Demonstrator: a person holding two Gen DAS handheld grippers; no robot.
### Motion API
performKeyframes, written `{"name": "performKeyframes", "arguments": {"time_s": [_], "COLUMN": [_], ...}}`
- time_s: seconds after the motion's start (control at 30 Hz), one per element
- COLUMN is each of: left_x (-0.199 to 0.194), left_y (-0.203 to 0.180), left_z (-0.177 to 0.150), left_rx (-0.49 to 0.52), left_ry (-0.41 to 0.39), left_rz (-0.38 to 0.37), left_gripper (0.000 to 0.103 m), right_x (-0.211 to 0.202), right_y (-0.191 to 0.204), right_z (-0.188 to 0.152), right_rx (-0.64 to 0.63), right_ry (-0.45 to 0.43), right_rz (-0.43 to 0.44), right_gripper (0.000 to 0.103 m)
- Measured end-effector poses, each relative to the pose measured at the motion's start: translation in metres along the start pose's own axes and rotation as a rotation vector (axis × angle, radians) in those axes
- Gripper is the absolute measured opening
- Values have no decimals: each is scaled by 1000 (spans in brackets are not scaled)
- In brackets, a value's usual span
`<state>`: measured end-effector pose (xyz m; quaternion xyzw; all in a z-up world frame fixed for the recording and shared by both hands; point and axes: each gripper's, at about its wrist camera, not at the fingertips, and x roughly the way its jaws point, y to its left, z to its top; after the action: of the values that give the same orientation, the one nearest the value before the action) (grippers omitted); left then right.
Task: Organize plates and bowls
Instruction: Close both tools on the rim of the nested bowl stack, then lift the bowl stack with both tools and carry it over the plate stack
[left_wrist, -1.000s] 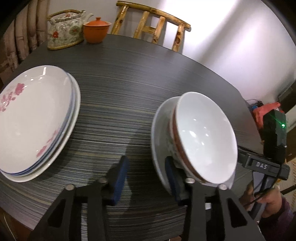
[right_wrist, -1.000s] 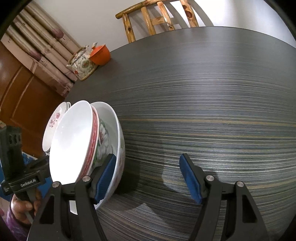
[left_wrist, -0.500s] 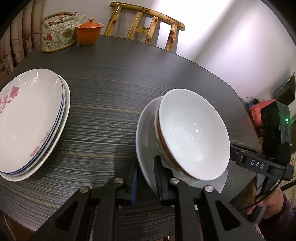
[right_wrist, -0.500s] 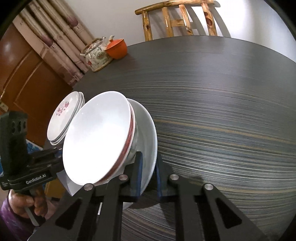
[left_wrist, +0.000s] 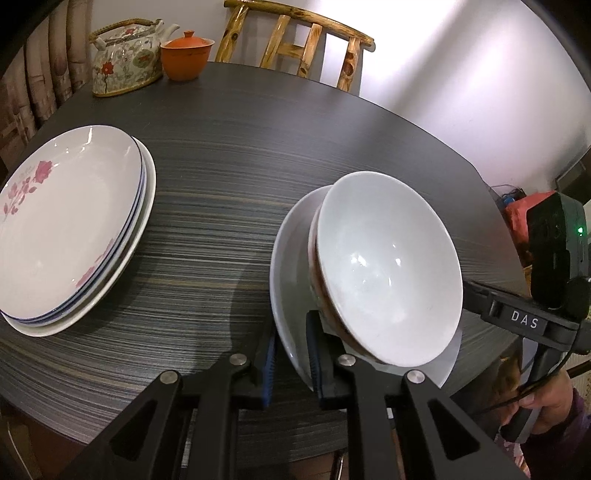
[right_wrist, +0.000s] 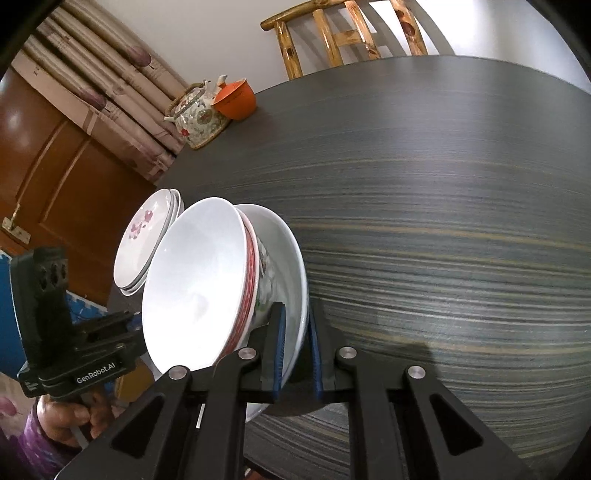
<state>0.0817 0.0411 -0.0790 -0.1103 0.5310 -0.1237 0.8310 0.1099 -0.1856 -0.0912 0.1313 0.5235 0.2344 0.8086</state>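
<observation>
Both claws pinch the rim of the wide white dish: left gripper (left_wrist: 291, 360) and right gripper (right_wrist: 297, 350) on opposite sides. Stacked bowls (left_wrist: 384, 266) nest inside, near the table's (left_wrist: 258, 155) near-right edge, tilted. Stacked plates (left_wrist: 66, 229) lie left; teapot (left_wrist: 125, 62), orange cup (left_wrist: 186, 55), chair (left_wrist: 295, 44) far.

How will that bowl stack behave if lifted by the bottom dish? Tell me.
The bowl stack is probably top-heavy: the bowls already look tilted on the shallow dish. The glazed rims shine, so the bowls may slide. Both grippers, left and right, pinch only opposite rim edges, so it probably needs a level lift.
</observation>
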Motion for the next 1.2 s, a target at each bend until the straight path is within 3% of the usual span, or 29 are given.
{"name": "performKeyframes", "arguments": {"time_s": [0.17, 0.27, 0.4, 0.53, 1.2], "left_x": [1, 3, 4, 2, -5], "left_y": [3, 10, 14, 10, 17], "left_z": [1, 1, -1, -4, -9], "left_rx": [-14, -30, -34, -16, -57], "left_ry": [9, 16, 4, -13, -15], "left_rz": [-10, -13, -30, -38, 4], "left_gripper": [16, 24, 25, 14, 9], "right_x": [3, 3, 2, 8, 7], "right_y": [-2, -8, -9, -9, 3], "right_z": [0, 2, 10, 12, -2], "right_rx": [11, 47, 43, 33, 28], "right_ry": [23, 35, 22, 38, 27], "right_rz": [11, 46, 39, 35, 56], "right_gripper": [13, 14, 14, 9, 11]}}
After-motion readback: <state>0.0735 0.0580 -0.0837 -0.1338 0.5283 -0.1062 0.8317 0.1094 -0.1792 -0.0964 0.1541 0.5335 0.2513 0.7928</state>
